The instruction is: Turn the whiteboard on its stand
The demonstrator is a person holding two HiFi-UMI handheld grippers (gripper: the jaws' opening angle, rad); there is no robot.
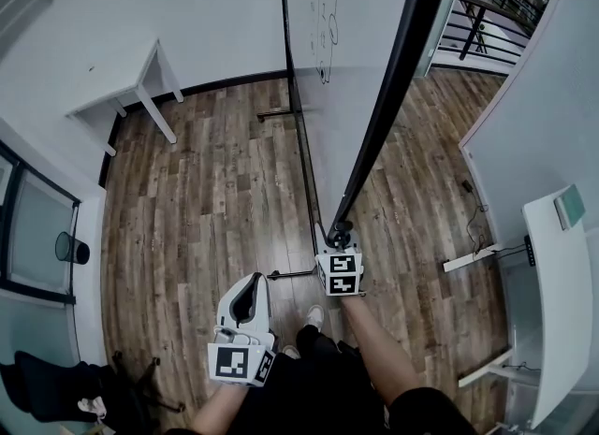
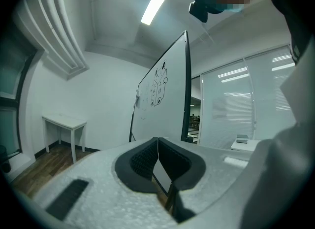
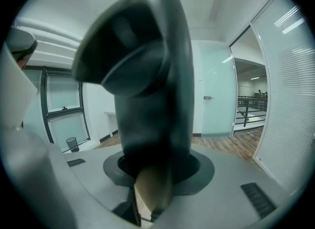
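The whiteboard (image 1: 346,68) stands tilted on its black stand (image 1: 304,166) over the wood floor, with a drawing on its far end. Its dark frame edge (image 1: 388,96) runs down toward me. My right gripper (image 1: 339,237) is shut on the near corner of that frame. In the right gripper view the dark frame (image 3: 147,75) fills the space between the jaws. My left gripper (image 1: 248,302) hangs lower and to the left, away from the board, shut with nothing in it. From the left gripper view the whiteboard (image 2: 162,105) rises ahead, beyond the closed pads (image 2: 147,156).
A white table (image 1: 126,87) stands against the far-left wall. A black waste bin (image 1: 70,248) and a dark chair (image 1: 56,396) are at the left. A white desk (image 1: 562,302) runs along the right. A railing (image 1: 487,3) shows past the doorway.
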